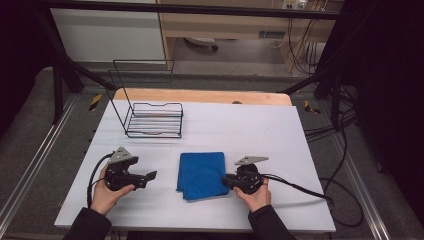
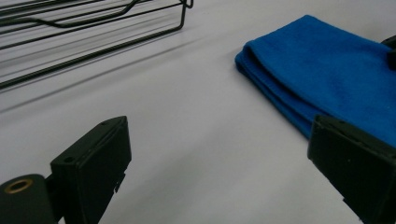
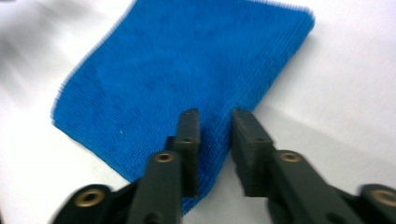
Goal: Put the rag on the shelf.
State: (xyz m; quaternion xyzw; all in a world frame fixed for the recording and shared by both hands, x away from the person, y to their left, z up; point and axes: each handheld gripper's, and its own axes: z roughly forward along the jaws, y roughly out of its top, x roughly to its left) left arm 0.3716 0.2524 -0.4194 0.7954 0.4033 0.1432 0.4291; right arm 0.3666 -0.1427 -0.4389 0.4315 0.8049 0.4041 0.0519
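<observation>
In the right gripper view, my right gripper [image 3: 215,122] fingers are narrowing over the blue cloth's [image 3: 187,70] edge; the left gripper [image 2: 219,154] is gaping wide in its own view.

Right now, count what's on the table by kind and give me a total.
Blue folded cloth: 1
Black wire rack: 1
Handheld grippers: 2, left gripper and right gripper
Total: 4
</observation>
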